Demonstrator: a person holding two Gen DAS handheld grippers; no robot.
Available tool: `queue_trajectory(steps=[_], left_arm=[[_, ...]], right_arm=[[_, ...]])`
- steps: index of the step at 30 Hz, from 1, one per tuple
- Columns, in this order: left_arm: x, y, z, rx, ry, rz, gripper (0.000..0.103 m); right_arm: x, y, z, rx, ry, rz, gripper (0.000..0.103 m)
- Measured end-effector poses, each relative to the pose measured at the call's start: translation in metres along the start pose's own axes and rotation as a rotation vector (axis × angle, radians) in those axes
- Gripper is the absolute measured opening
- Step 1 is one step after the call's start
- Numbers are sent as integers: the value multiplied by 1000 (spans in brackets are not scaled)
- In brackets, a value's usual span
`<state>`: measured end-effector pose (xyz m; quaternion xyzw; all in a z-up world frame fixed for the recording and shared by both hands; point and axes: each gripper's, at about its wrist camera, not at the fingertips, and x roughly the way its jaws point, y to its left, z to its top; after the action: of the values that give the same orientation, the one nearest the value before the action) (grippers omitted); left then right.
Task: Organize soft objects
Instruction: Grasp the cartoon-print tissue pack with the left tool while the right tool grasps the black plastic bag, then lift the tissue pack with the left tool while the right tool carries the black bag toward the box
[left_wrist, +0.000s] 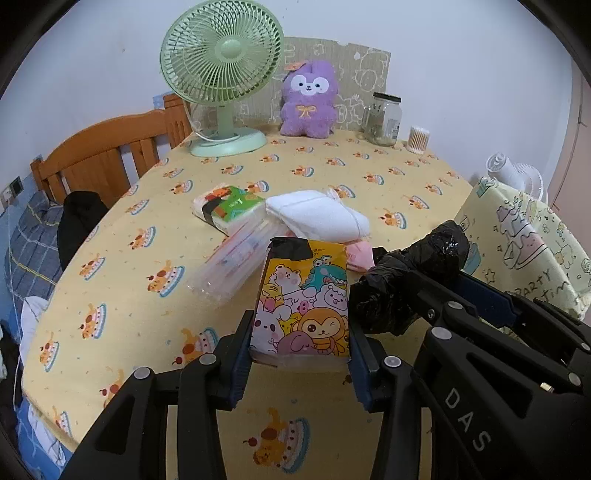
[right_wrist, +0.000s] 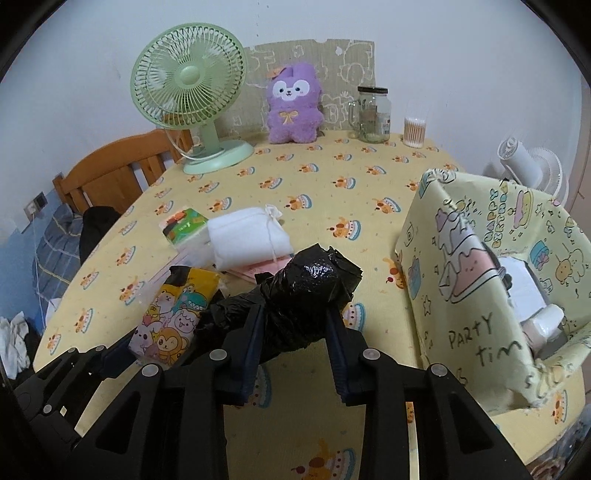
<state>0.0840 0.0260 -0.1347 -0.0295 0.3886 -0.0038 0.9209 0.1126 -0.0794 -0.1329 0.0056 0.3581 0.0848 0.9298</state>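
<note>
At the far left a green desk fan (left_wrist: 221, 70) stands at the back of the table (left_wrist: 122, 288), which wears a yellow cloth printed with cakes. Nearer the middle lies a green tissue pack (left_wrist: 231, 208), touching a folded white cloth (left_wrist: 317, 214) tied with string, with a clear plastic packet (left_wrist: 232, 262) in front of them. The left gripper (left_wrist: 300, 363) has its jaws closed onto the sides of a cartoon-animal tissue pack (left_wrist: 304, 310), gripping it at its near end (the far end carries a strip of black tape). Behind, a purple plush (left_wrist: 308, 98) sits against the wall, a glass jar (left_wrist: 384, 118) and a tub of cotton swabs (left_wrist: 418, 138) to its right. The right gripper (right_wrist: 293, 363) is clamped around a crumpled black plastic bundle (right_wrist: 310, 288), held just right of the cartoon pack. Furthest right stands a box wrapped in party paper (right_wrist: 469, 280), open-topped, with white items inside
</note>
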Motion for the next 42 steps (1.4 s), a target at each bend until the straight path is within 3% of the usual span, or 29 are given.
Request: queue_trajectory(steps=[23,42], left_arm=[[-70,-18,35,25,-158,4,47],[-89,-53,46,30,-210,31,47]], right_arm=[[-75,-5,32,10,-163,7,36],[-101,-36,45,-2,-189,26,36]])
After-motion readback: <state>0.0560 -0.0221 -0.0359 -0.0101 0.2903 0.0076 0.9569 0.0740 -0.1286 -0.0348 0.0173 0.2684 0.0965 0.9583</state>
